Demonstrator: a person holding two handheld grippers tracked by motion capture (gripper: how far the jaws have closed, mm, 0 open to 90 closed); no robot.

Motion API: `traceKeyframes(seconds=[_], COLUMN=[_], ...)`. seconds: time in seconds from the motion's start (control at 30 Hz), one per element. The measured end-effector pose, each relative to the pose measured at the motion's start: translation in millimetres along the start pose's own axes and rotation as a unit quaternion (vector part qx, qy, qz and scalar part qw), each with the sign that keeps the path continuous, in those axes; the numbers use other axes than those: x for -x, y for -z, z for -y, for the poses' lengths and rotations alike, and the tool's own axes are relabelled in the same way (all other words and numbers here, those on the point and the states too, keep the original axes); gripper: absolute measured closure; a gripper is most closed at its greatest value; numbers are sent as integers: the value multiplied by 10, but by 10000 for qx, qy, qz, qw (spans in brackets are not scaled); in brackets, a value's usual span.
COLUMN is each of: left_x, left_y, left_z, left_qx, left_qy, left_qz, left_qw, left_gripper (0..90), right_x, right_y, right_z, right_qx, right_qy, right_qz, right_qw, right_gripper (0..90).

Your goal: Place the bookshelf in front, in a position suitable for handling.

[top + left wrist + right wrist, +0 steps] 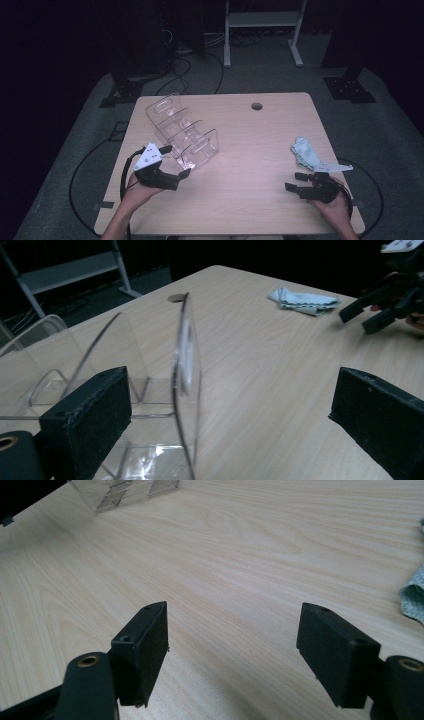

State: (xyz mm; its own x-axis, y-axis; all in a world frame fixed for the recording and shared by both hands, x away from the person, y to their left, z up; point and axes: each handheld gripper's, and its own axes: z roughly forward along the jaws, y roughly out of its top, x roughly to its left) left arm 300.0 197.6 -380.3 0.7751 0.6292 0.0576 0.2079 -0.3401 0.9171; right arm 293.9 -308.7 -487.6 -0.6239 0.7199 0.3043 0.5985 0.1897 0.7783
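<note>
Clear acrylic divider rack (181, 131) sits left of centre on pale wooden table (250, 165), slots empty. My left gripper (177, 169) at rack's near end, jaws spread wide; in left gripper view end panel (186, 375) stands between them, closer to left jaw, contact unclear. My right gripper (295, 182) hovers near right front edge, jaws apart, holding nothing. Crumpled pale blue cloth (305, 151) just beyond it, near right edge. Wide bare tabletop between grippers.

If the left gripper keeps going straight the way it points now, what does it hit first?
Probably the clear acrylic organizer: its front panel stands between the open jaws of the left gripper, nearly edge-on.
</note>
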Motion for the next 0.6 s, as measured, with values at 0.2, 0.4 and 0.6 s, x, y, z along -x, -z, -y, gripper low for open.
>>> traceKeyframes(seconds=[0.2, 0.4, 0.6], left_x=[-176, -304, -411], left_y=[-99, -215, -330], left_z=[-30, -43, -25], left_qx=[-152, -305, -503], left_qy=[33, 51, 72], left_qz=[-106, -170, -291], left_qw=[9998, 9994, 9983], left_gripper=[16, 16, 16], right_x=[-9, -19, -29], right_y=[-8, -6, -7], right_z=[-13, -15, -23], right_qx=[-5, -9, -3], right_qy=[31, 65, 77], right_qz=[-25, -69, -78], right_qw=[10000, 10000, 9999], right_gripper=[282, 281, 281])
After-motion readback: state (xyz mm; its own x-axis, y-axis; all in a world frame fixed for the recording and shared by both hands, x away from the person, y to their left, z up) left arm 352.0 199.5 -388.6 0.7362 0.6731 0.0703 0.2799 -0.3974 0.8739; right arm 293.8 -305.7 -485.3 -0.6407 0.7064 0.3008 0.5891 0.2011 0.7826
